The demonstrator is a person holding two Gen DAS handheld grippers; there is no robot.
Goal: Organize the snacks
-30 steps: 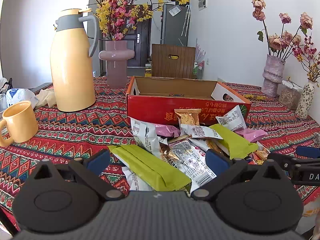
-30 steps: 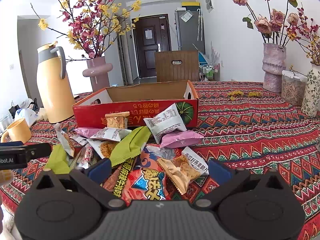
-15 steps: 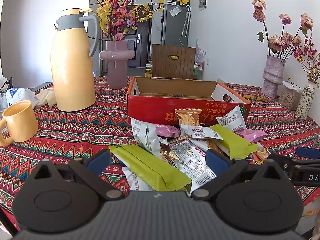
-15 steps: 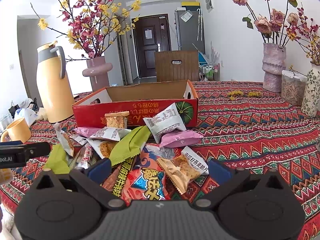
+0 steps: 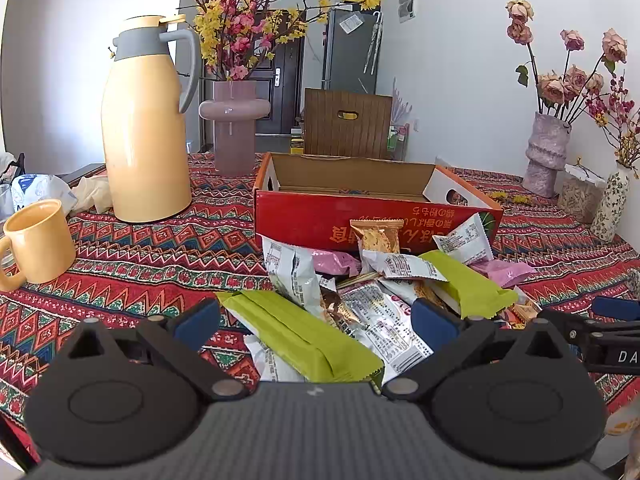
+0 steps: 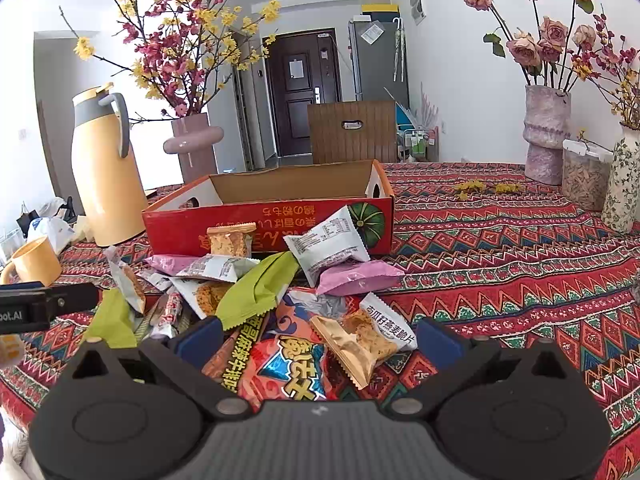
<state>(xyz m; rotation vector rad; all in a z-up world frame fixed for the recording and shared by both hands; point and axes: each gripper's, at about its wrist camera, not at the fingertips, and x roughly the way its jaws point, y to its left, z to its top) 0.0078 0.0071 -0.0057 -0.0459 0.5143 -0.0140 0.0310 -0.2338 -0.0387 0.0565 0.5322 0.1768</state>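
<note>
Two pairs of tongs hang low over the near edge of a tabletop [image 5: 140, 264] spread with a red zigzag-patterned cloth, both aimed level toward the far wall. The left tongs [image 5: 316, 316] stand spread wide and released, with a long lime-green snack packet [image 5: 308, 336] and a silver printed wrapper [image 5: 384, 324] lying between the blue pads, touching neither. The right tongs [image 6: 318, 334] are likewise released and gripping nothing, spread over a glossy red-and-orange snack bag [image 6: 288, 364] and a clear packet of golden crisps [image 6: 356, 344].

All the loose snacks form one heap on the cloth just in front of an open red cardboard box [image 5: 372, 216], a few wrappers leaning against its front wall; the visible part of the box interior looks bare.

Only the left view shows the whole of the yellow ceramic mug [image 5: 38, 242] and the tall yellow thermos jug with grey handle [image 5: 146, 120] close up, plus the right tongs' black arm at its right edge. Only the right view shows the red-and-orange bag, the crisps packet and a pink pouch [image 6: 360, 278] in full, with the left tongs' arm at its left edge.
</note>
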